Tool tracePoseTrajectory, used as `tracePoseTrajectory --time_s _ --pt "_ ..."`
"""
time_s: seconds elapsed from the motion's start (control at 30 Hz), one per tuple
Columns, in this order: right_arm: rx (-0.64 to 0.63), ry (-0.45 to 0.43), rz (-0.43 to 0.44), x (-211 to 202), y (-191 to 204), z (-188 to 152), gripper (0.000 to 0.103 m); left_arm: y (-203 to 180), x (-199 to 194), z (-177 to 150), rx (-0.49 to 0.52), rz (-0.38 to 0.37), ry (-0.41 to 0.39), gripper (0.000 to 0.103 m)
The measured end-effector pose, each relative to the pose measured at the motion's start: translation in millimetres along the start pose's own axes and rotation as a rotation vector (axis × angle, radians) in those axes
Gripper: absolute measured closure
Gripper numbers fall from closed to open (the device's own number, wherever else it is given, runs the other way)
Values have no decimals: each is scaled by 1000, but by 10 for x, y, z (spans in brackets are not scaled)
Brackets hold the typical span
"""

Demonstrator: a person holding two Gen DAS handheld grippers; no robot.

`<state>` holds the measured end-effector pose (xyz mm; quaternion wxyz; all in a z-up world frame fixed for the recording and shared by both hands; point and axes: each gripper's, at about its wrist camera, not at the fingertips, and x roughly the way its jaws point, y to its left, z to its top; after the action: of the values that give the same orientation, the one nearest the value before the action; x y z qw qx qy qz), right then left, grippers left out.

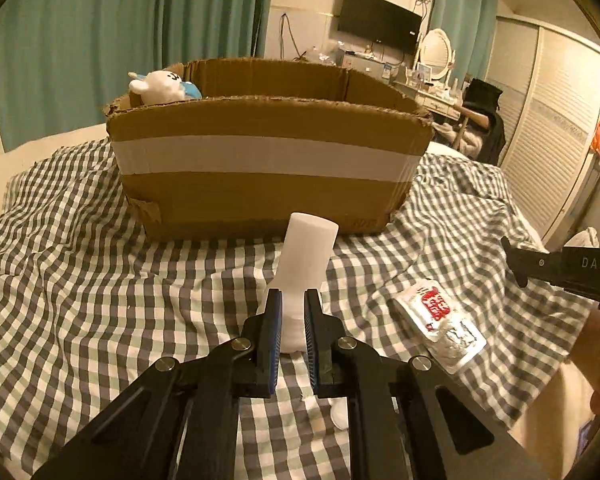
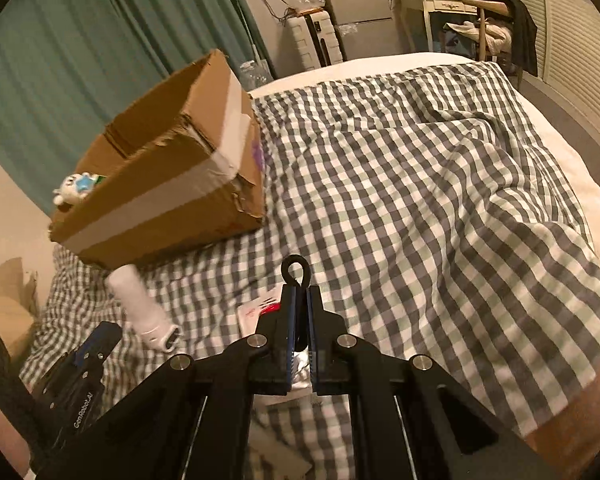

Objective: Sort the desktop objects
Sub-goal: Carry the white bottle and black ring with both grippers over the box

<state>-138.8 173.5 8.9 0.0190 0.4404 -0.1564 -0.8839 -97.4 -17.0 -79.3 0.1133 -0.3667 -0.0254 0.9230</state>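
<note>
My left gripper (image 1: 292,300) is shut on a white bottle-shaped object (image 1: 306,252), held above the checked bedspread in front of the cardboard box (image 1: 268,184). The bottle also shows in the right wrist view (image 2: 138,304), with the left gripper (image 2: 100,344) at its lower end. My right gripper (image 2: 300,292) is shut on a black object with a loop (image 2: 296,270) sticking out past the fingertips. A red-and-white sachet (image 1: 440,320) lies on the spread to the right; it shows under the right gripper (image 2: 260,308). A white plush toy (image 1: 160,86) sits in the box.
The box (image 2: 160,208) stands on the checked bedspread (image 2: 420,200) at the left. Teal curtains hang behind. A dresser with a mirror (image 1: 434,64), a chair with dark clothes (image 2: 500,8) and louvred wardrobe doors (image 1: 552,128) stand at the right.
</note>
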Motion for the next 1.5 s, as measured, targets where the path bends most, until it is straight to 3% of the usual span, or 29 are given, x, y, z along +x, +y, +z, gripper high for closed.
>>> tracePoseTrajectory --time_s 0.23,0.27,0.3,0.33,0.37,0.4,0.67,0.73,0.77,0.83,1.03,1.27,1.5 --pt "-24 0 16 -59 104 -60 98 -36 42 -91 -20 -44 20 94" --pt "-31 3 14 -42 112 -61 98 -54 55 -93 -16 -31 15 85" --pt "-33 4 13 -38 110 -68 98 -70 81 -91 -8 -23 12 62" --pt "-32 8 14 -11 97 -68 98 -88 118 -85 3 -13 10 45" --pt "-26 14 18 16 72 -67 98 -106 144 -79 15 -7 -2 21" --pt "-17 19 21 49 42 -65 98 -122 163 -74 25 -4 -22 16" --pt "44 61 29 438 -69 13 98 -77 843 42 7 -25 61 17" --pt "20 56 21 529 3 66 98 -40 965 54 -31 -48 79 34" --pt "6 52 18 560 40 88 98 -29 1027 60 -44 -46 86 52" --pt "-25 44 13 623 133 133 98 -35 1048 70 -47 -48 68 54" --pt "-134 -14 -1 527 431 205 98 -54 846 144 -88 -60 1 55" --pt "-236 -84 25 62 755 174 98 -120 282 334 -96 -63 -104 56" --pt "-294 -141 123 -460 1044 224 98 -114 -343 634 -87 -49 -183 56"
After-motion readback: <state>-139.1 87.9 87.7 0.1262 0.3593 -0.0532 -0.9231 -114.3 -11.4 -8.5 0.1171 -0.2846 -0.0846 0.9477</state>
